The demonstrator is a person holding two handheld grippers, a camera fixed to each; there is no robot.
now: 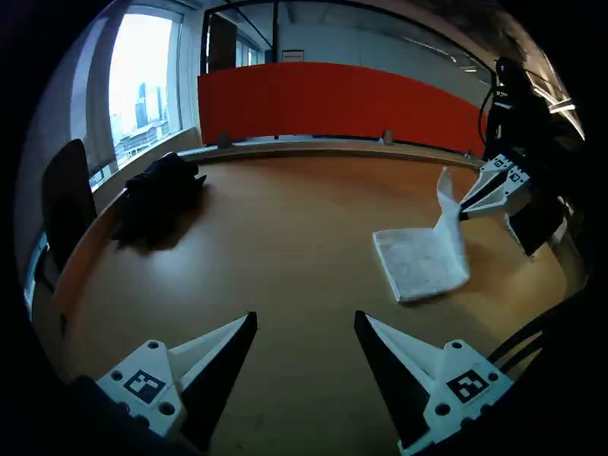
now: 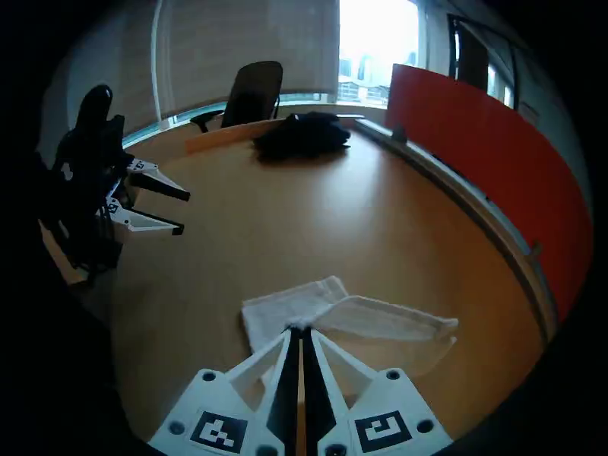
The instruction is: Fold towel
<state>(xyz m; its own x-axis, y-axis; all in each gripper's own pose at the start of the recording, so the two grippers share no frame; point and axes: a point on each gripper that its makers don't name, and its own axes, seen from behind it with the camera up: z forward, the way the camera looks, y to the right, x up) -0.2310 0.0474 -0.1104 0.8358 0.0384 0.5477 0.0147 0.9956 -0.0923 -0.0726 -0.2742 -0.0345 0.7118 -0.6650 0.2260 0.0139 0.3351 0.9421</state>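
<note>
A white towel (image 1: 420,262) lies on the wooden table (image 1: 289,228) to the right in the left gripper view. One edge of it stands lifted off the table, pinched by my right gripper (image 1: 462,215). In the right gripper view that gripper (image 2: 302,330) is shut on the towel (image 2: 296,308), and a raised flap runs off to the right. My left gripper (image 1: 305,315) hovers open over bare table, well short of the towel, with nothing between its fingers. In the right gripper view it shows far left (image 2: 185,213), jaws apart.
A black bundle of cloth (image 1: 159,197) (image 2: 302,135) lies on the far side of the table. A dark office chair (image 1: 64,197) (image 2: 254,91) stands by the window. A red partition (image 1: 334,102) (image 2: 494,167) runs along the table's far edge.
</note>
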